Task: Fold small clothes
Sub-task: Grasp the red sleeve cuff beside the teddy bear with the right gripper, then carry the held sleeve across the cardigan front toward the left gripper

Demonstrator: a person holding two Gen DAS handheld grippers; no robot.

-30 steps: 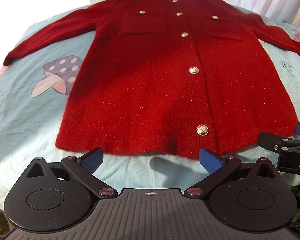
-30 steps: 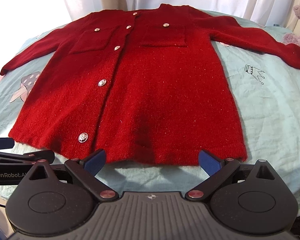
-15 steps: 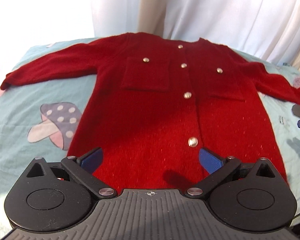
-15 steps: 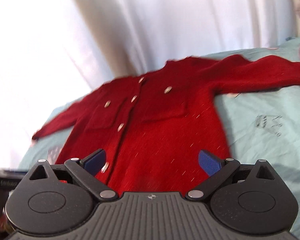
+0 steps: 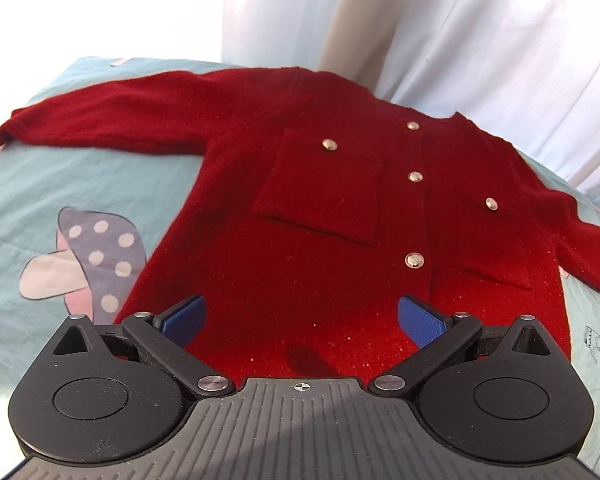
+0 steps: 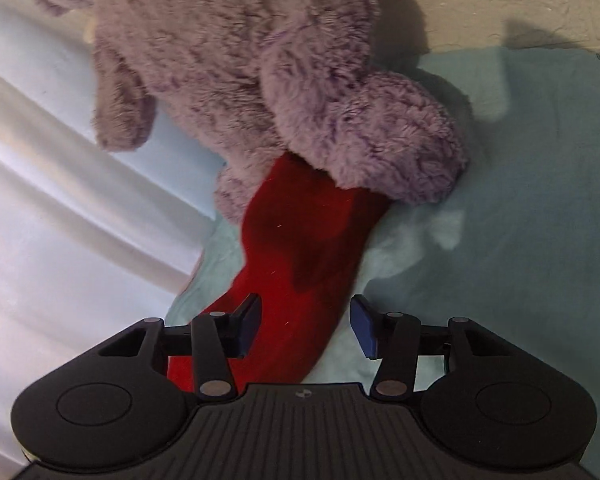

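The red cardigan (image 5: pixel 340 240) lies flat and buttoned on the mushroom-print bedsheet (image 5: pixel 80 184), sleeves spread. My left gripper (image 5: pixel 300 320) hangs over it, jaws wide, empty. My right gripper (image 6: pixel 304 328) straddles one sleeve (image 6: pixel 300 248), jaws closing, beside a purple plush toy (image 6: pixel 260 72).

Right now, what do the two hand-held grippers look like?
Both match: the left hand-held gripper and right hand-held gripper have black bodies with ribbed grey centre plates, round side housings, silver pivot pins and blue textured finger pads. A small crosshair mark sits mid-plate. No cables, hands or sleeves show.
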